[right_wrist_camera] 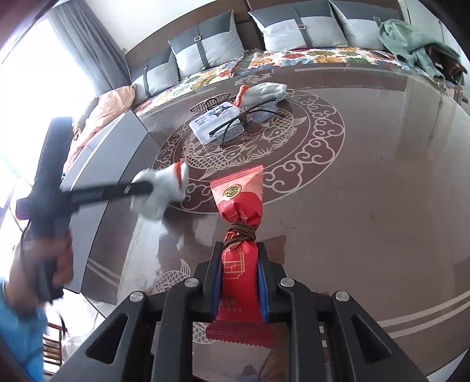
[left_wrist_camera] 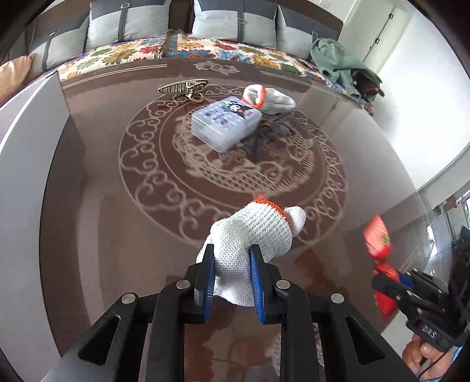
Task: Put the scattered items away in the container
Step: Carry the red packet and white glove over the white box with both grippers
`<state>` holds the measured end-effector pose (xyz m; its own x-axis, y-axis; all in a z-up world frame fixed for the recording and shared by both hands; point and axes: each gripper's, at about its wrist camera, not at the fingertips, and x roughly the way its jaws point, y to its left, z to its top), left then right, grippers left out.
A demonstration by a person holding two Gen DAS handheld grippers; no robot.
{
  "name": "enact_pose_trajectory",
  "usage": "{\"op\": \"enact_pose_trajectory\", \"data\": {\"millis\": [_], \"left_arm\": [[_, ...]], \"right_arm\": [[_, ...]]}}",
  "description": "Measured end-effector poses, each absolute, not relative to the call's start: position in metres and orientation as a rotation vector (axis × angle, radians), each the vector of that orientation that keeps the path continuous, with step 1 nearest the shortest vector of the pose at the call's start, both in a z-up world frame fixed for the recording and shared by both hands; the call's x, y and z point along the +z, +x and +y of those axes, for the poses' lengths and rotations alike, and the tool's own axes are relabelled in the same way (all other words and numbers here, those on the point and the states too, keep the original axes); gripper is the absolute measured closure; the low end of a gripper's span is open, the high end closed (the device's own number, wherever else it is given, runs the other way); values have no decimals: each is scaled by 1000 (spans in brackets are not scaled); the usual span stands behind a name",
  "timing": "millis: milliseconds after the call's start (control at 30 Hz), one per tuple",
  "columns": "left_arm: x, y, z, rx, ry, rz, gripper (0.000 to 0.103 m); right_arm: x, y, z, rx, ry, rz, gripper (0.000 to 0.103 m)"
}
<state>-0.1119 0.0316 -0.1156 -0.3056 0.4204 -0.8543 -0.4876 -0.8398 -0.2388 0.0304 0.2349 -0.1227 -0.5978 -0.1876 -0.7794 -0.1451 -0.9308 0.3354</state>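
Note:
My left gripper [left_wrist_camera: 232, 258] is shut on a white knit glove with an orange cuff [left_wrist_camera: 255, 232], held above the brown patterned table [left_wrist_camera: 97, 205]. It also shows blurred in the right wrist view [right_wrist_camera: 158, 191]. My right gripper [right_wrist_camera: 239, 258] is shut on a red snack packet tied with brown cord [right_wrist_camera: 239, 211], seen at the right edge of the left wrist view [left_wrist_camera: 379, 241]. A clear plastic box with a cartoon lid [left_wrist_camera: 226, 120] lies at the table's middle, with a second white glove [left_wrist_camera: 270, 98] behind it and dark-framed glasses [right_wrist_camera: 249, 117] beside it.
A brass leaf-shaped clip [left_wrist_camera: 185, 86] lies at the far left of the table. A sofa with grey cushions [left_wrist_camera: 229, 20] and a floral cover runs behind the table. A green cloth [left_wrist_camera: 337, 61] lies on the sofa's right end.

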Motion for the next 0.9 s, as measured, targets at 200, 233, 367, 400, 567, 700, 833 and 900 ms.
{"op": "enact_pose_trajectory", "data": {"millis": [200,233,367,400,567,700,833,900], "left_arm": [[-101,-60,24,2263,-1318,18,81],[-99,-54,22,2281,-1312,7,81],[-100,-35,14,2337,-1325,-68,81],[-101,-31,13,2353,-1331,-67,81],[-105,-13,13,2408,-1337,-19,81],[-109,-9,10,2425,-1345,-39,81],[-111,-4,9,2438,-1333,-42,81],[-111,-3,9,2438,-1333,-44,81]], "right_arm": [[-123,39,226,-2732,1399,-568,83],[-123,41,223,-2734,1398,-559,83],[-126,44,211,-2729,1400,-516,83],[-126,44,208,-2726,1400,-510,83],[-124,49,195,-2738,1376,-446,83],[-123,56,190,-2754,1362,-404,83],[-125,62,189,-2770,1362,-392,83],[-126,64,189,-2780,1360,-388,83]]}}
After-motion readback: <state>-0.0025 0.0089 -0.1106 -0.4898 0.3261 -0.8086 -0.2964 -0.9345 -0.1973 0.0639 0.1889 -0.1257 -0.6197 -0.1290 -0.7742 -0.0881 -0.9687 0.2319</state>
